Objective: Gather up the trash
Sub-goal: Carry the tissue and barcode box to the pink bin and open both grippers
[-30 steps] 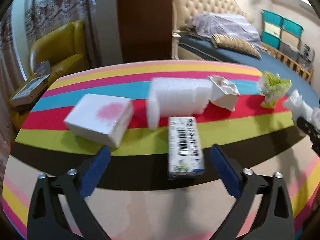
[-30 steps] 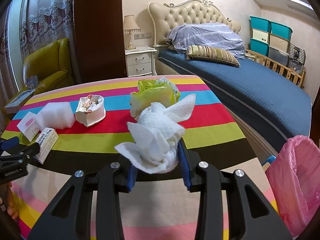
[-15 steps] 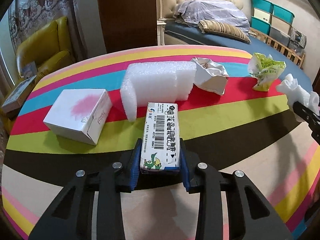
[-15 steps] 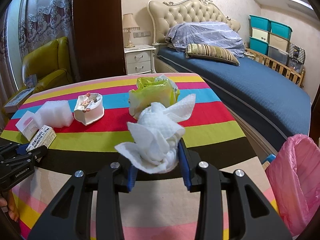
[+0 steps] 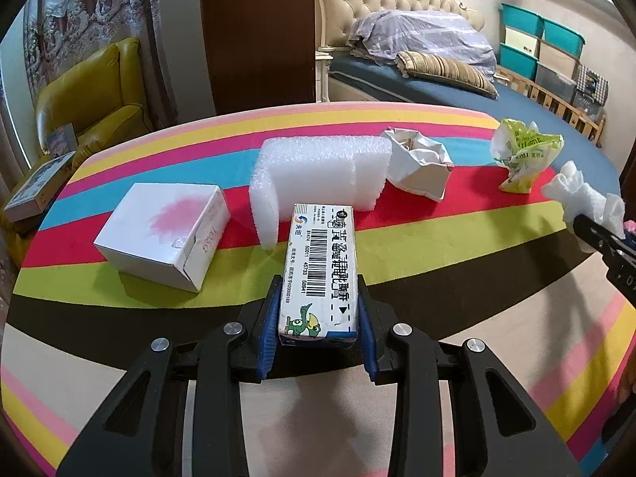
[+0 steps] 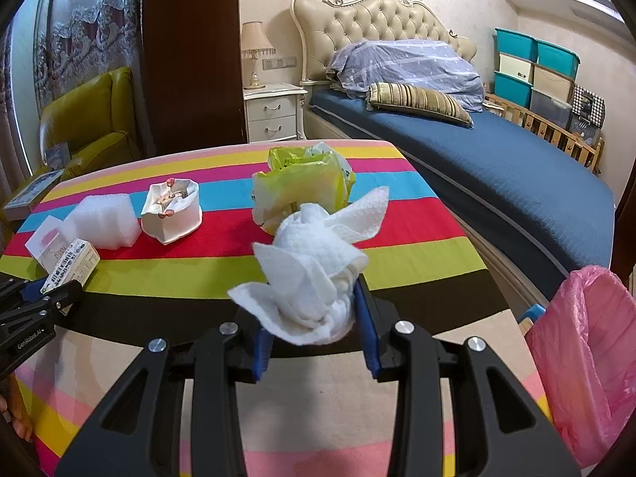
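Left wrist view: left claw (image 5: 318, 318) clamped on barcoded carton (image 5: 320, 274), near end, above striped table (image 5: 437, 246); light, stiff, crushable. Right claw (image 6: 314, 328) pinches wadded paper towel (image 6: 314, 274), soft, at its bunched base; pink bag (image 6: 588, 357) beside table

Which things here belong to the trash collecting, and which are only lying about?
Job:
left gripper shut on barcode box
right gripper shut on tissue
pink bag
foam
white box
paper cup
green wrapper

Lying about:
bed
armchair
lamp
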The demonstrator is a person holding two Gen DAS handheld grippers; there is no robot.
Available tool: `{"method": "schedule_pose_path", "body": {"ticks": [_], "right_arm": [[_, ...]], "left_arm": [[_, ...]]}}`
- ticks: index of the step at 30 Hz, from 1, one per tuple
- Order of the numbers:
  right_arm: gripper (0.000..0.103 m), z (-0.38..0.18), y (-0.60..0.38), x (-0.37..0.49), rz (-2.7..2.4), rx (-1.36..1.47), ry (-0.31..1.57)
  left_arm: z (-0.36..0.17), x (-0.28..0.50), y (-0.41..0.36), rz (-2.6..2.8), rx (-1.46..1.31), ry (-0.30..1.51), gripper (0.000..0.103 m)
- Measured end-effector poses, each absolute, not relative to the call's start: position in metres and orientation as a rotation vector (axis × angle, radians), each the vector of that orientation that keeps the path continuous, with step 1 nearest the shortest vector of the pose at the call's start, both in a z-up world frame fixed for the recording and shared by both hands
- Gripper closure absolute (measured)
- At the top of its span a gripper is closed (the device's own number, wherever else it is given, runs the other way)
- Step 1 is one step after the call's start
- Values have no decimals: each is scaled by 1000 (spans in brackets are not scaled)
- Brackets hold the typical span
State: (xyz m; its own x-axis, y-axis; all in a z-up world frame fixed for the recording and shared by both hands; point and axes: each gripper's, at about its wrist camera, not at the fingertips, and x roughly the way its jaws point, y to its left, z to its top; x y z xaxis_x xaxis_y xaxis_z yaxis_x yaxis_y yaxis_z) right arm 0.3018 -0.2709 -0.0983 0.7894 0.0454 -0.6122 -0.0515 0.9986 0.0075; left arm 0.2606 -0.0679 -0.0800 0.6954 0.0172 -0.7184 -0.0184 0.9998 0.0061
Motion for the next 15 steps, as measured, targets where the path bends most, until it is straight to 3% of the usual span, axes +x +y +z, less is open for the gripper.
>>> {"method": "schedule_pose_path", "body": {"ticks": [15], "right_arm": [[67, -90, -257, 285, 112, -77, 586]], "left_arm": [[-70, 244, -66, 17, 5, 728, 71]]}}
